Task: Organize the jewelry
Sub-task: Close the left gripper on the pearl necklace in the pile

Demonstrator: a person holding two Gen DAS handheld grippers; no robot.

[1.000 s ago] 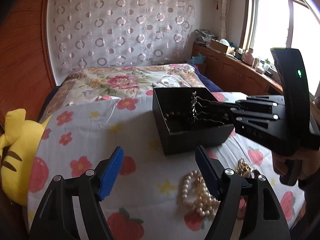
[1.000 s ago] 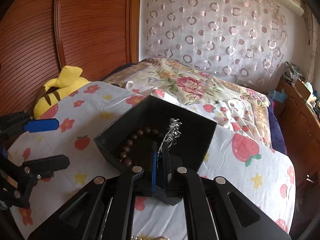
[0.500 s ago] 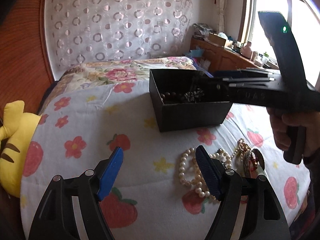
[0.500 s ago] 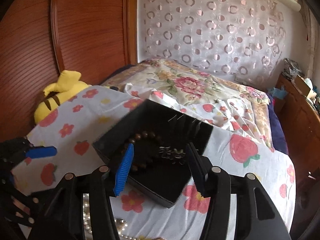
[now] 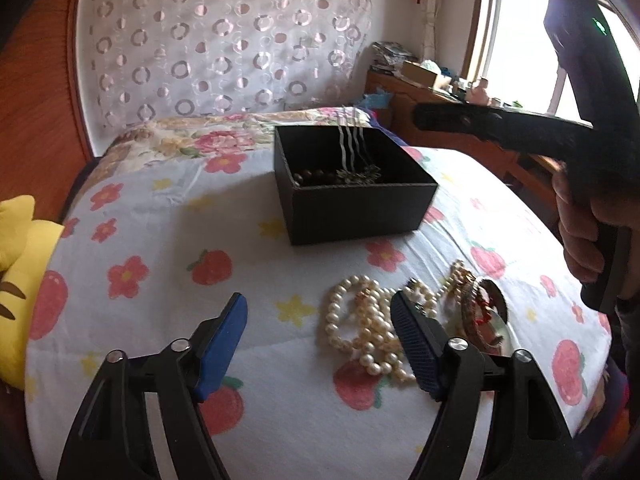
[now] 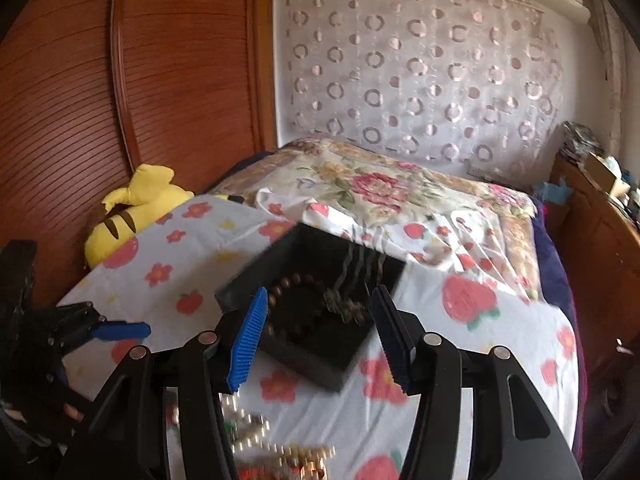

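Note:
A black open box (image 5: 360, 200) sits on the flowered bedsheet, also in the right wrist view (image 6: 312, 344). Inside lie a dark bead bracelet (image 5: 316, 177) (image 6: 294, 284) and a silver hair comb (image 5: 356, 160) (image 6: 352, 292). A pearl necklace (image 5: 360, 328) lies in a heap in front of the box, with a gold piece and a round red-trimmed ornament (image 5: 484, 316) beside it. My left gripper (image 5: 320, 340) is open and empty, low over the sheet just left of the pearls. My right gripper (image 6: 320, 336) is open and empty, raised above the near side of the box.
A yellow plush toy (image 5: 16, 264) (image 6: 136, 208) lies at the bed's left edge by the wooden wardrobe (image 6: 120, 100). A floral quilt (image 6: 380, 184) covers the far bed. A wooden cabinet (image 5: 452, 120) with clutter stands under the window on the right.
My right gripper opened and let the hair comb drop into the box, then drew back and up. My left gripper tilted down toward the pearls.

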